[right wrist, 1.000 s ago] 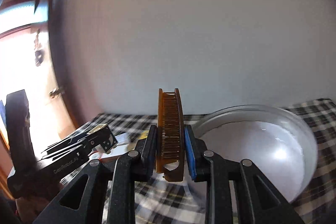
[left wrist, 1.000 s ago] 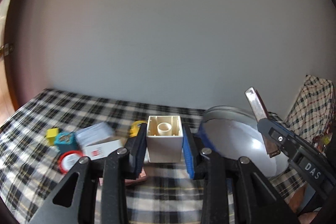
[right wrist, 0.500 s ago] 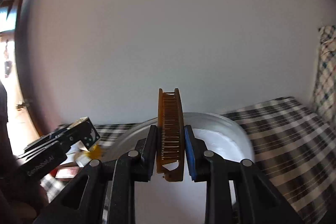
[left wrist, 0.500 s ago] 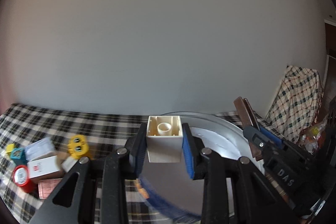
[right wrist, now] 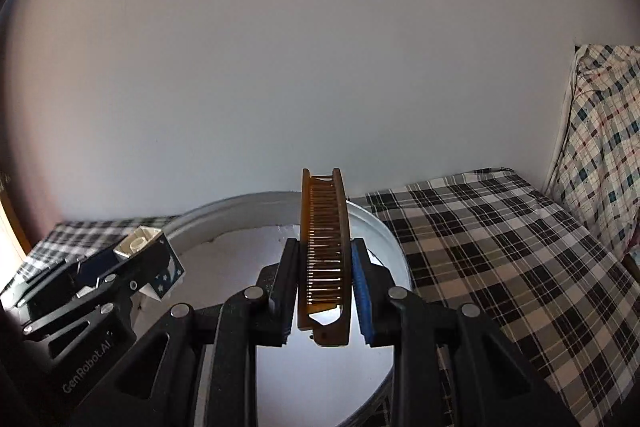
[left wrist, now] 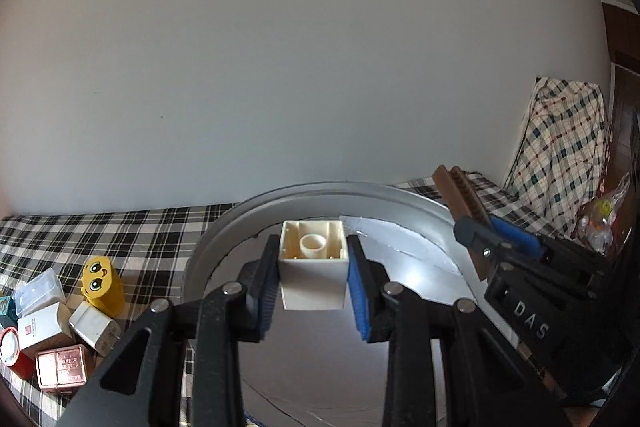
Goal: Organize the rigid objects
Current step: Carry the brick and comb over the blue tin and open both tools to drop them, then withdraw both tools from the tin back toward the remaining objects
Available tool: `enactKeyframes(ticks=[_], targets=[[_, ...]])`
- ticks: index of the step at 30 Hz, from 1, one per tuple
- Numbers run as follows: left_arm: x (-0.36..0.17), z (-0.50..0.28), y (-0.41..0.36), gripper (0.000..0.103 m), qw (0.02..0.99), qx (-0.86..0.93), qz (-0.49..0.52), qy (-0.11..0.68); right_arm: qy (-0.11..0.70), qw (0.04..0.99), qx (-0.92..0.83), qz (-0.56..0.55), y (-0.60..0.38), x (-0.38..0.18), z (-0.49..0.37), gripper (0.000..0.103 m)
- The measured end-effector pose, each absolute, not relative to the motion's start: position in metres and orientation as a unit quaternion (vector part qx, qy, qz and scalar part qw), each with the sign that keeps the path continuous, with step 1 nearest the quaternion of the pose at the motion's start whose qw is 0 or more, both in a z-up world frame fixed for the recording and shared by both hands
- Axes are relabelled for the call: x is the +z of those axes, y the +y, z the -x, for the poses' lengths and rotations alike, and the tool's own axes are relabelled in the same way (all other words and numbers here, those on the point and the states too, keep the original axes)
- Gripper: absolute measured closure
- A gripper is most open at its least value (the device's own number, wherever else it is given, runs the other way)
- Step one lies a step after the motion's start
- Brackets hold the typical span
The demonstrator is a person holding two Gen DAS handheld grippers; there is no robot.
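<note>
Cream hollow plastic block [left wrist: 313,269], open face up, round inner tube

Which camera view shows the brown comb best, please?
The right wrist view. There the brown comb stands upright in the middle of the picture, clamped in the right gripper, with its teeth clearly visible. The left wrist view shows the comb only from the side, at the right edge above the silver basin.

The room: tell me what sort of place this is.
Probably a bedroom at home. A checked cloth covers what looks like a bed against a plain wall, a similar checked cloth is draped at the right, and small household boxes lie scattered.
</note>
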State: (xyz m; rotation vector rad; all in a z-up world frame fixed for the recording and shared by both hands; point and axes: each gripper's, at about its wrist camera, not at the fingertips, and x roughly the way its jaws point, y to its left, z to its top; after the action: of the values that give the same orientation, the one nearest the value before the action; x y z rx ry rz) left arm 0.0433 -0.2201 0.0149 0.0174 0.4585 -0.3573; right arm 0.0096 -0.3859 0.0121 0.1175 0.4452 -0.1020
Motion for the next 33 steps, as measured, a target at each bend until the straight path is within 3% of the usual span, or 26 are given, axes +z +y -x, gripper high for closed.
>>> enactKeyframes(ticks=[13,14,15,16,17,18,20,22,33], targets=[[-0.004,-0.047,-0.234,0.072,0.955,-0.164,-0.049,0.241,0.255,0.964,-0.047,-0.058,-0.372,-0.002,-0.014,0.075],[-0.004,-0.047,-0.233,0.071,0.955,-0.166,-0.047,0.242,0.256,0.964,-0.047,-0.060,-0.371,-0.002,-0.013,0.071],[-0.004,-0.045,-0.233,0.066,0.955,-0.168,-0.046,0.241,0.256,0.964,-0.048,-0.061,-0.371,-0.002,-0.013,0.067],[-0.003,-0.043,-0.232,0.061,0.957,-0.160,-0.047,0.237,0.252,0.964,-0.051,-0.063,-0.372,-0.001,-0.012,0.056],[-0.002,-0.042,-0.229,0.044,0.959,-0.152,-0.048,0.233,0.241,0.966,-0.062,-0.063,-0.373,0.001,-0.008,0.050],[0.000,-0.040,-0.225,0.019,0.962,-0.142,-0.043,0.229,0.230,0.969,-0.073,-0.062,-0.375,0.002,-0.006,0.048],[0.003,-0.036,-0.216,0.000,0.966,-0.133,-0.023,0.219,0.202,0.974,-0.082,-0.070,-0.380,0.009,0.002,0.028],[0.008,-0.032,-0.205,0.001,0.970,-0.126,-0.003,0.207,0.171,0.977,-0.093,-0.083,-0.385,0.015,0.011,0.024],[0.003,-0.032,-0.194,0.000,0.975,-0.102,-0.009,0.198,0.120,0.983,-0.130,-0.058,-0.381,0.019,0.022,0.024]])
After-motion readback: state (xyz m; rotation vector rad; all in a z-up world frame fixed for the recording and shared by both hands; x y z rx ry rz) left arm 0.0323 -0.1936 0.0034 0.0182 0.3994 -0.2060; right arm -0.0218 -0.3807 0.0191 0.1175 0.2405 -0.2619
